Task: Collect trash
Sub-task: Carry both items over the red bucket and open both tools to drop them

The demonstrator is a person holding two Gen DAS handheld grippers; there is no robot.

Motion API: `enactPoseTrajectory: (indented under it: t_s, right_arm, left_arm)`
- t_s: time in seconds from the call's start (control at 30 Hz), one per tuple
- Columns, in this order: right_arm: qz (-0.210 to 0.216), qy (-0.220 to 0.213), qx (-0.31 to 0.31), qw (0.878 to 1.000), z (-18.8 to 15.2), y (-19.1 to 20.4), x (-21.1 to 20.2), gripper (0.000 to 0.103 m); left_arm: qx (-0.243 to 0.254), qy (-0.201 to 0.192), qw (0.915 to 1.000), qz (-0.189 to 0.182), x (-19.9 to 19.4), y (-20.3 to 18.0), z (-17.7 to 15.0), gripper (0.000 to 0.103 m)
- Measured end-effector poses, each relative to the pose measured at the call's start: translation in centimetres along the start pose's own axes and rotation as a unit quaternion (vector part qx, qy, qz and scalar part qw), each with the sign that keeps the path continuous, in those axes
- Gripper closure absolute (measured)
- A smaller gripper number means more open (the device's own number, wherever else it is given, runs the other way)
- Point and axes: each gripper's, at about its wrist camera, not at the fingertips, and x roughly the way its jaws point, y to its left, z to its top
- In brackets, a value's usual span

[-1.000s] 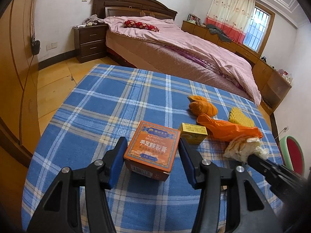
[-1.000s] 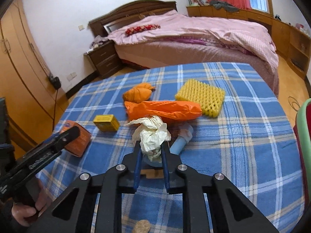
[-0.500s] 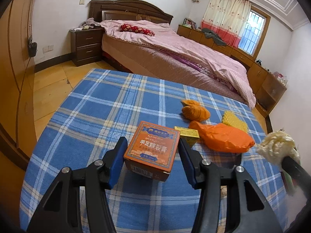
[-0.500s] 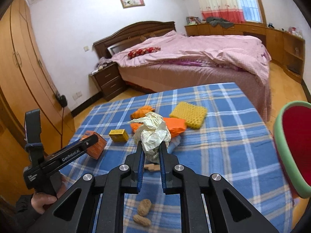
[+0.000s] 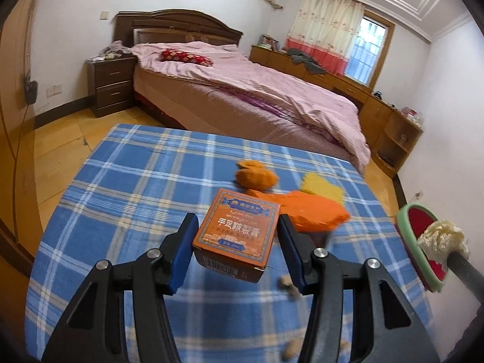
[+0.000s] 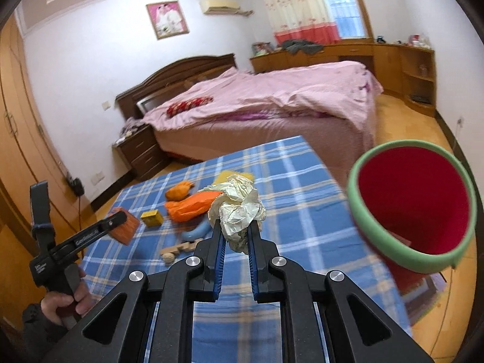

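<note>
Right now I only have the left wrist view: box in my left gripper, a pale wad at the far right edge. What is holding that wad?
Observer: The right gripper, shut on the crumpled paper.
Operator: Where is the bin from there?
Observer: The red bin with a green rim, off the table's right edge, its mouth tilted toward the right gripper; the paper is left of it, not over it.
Operator: Anything on the cloth hidden behind my box?
Observer: A small yellow box lies between the orange box and the orange bag.
Operator: More?
Observer: A pale blue thing below the bag.
</note>
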Motion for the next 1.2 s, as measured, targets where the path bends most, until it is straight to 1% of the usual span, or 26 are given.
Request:
enactPoseTrajectory:
  t_s: [0.1,0.23,0.33,0.37,0.47,0.53,0.77,0.93,1.2]
  right_arm:
    - [-0.008,-0.015,0.016,1.0,0.0,-1.3,-1.7,0.089]
    - [-0.019,-0.037,0.033,0.999,0.0,-3.0,-3.6,0.089]
    - [-0.029,-0.045,0.047,0.997,0.0,-4.3,-4.5,0.089]
    - [-0.032,-0.047,0.051,0.997,0.0,-4.7,-4.8,0.089]
    - [-0.04,-0.053,0.06,0.996,0.1,-5.9,-5.4,0.089]
    - [-0.047,-0.056,0.067,0.995,0.3,-6.7,-5.8,0.089]
    - [-0.064,-0.064,0.093,0.992,0.0,-9.7,-7.2,0.089]
    - [-0.081,-0.065,0.107,0.989,-0.2,-12.2,-7.9,0.089]
    - [-0.109,-0.048,0.136,0.983,-0.3,-16.7,-7.3,0.089]
  left_arm:
    - [0.018,0.007,0.9997,-0.016,-1.1,-1.8,-0.2,0.049]
    - [0.039,0.005,0.9986,-0.036,-2.6,-4.0,-0.2,0.049]
    - [0.049,0.008,0.9973,-0.054,-3.6,-5.7,-0.1,0.049]
    - [0.05,0.011,0.9965,-0.066,-3.8,-6.4,0.0,0.049]
    - [0.056,0.017,0.9944,-0.089,-3.9,-8.3,0.1,0.049]
    - [0.062,0.019,0.9931,-0.098,-4.0,-9.4,0.1,0.049]
    - [0.092,0.04,0.9855,-0.136,-3.3,-15.0,-0.4,0.049]
    - [0.116,0.054,0.9794,-0.156,-2.5,-18.7,-0.8,0.049]
    - [0.164,0.062,0.9677,-0.181,-0.9,-25.2,-1.7,0.049]
